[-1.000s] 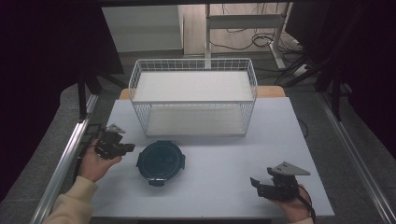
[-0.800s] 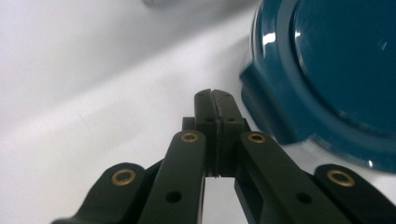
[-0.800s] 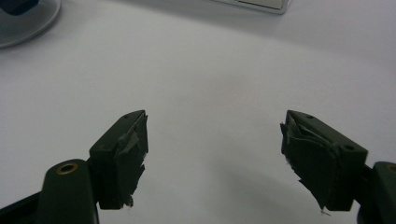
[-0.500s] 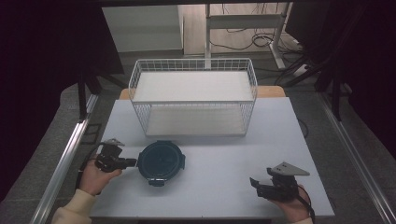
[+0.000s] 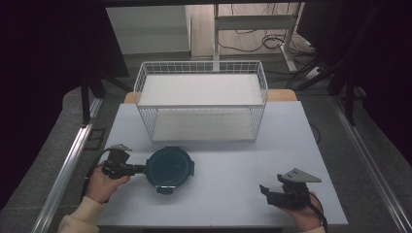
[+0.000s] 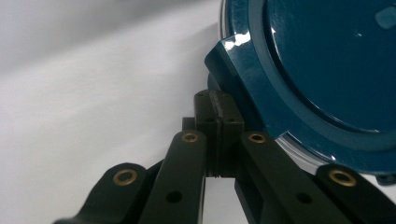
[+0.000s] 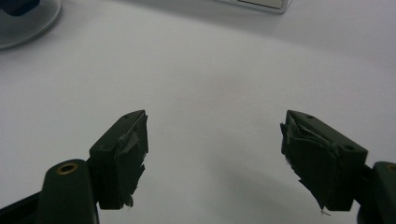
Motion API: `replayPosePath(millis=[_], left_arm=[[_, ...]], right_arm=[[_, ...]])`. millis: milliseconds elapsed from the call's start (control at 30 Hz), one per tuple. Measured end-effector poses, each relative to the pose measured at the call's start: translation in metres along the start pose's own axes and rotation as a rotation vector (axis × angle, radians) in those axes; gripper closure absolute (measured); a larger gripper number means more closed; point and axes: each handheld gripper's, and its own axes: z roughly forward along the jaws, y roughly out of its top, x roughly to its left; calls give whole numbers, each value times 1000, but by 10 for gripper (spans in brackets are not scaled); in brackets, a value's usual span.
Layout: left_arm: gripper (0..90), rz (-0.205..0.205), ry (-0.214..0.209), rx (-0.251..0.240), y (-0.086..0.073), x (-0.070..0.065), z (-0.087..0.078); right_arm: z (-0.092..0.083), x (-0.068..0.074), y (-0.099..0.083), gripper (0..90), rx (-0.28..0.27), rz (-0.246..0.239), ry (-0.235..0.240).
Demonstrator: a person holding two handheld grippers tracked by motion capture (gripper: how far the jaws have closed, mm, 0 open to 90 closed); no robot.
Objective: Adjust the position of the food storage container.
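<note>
In the high view the left tongs lie low at the lower left of the frame, pointing level toward the right, with the person's left hand wrapped round the body from below and a pale sleeve running off the bottom edge. Their jaws are pressed together, tips right at the left rim of the round dark teal lid, which lies flat on the white counter just below the white wire basket. In the left gripper view the closed tips sit against a teal latch tab at the lid's edge; whether they actually touch it is hard to tell.

The right tongs rest at the lower right, the right hand cupped beneath, pointing left. Their jaws stand apart over bare counter, nothing between them in the right gripper view.
</note>
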Motion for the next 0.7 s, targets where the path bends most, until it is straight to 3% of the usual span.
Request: replayPosePath(millis=[100,200,267,400,700], left_arm=[[900,9,-59,-13,2,-9,3],[900,23,-89,-31,4,-19,3],[900,38,-91,-20,6,-25,4],[900,18,-99,-31,7,-27,6],[900,28,-104,-27,9,-34,10]], right_arm=[[0,0,0,223,1,0,-2],[0,0,0,224,-2,2,-3],[0,0,0,223,-3,3,-3],[-1,0,0,224,-4,1,-2],[0,0,0,223,-3,-1,-2]])
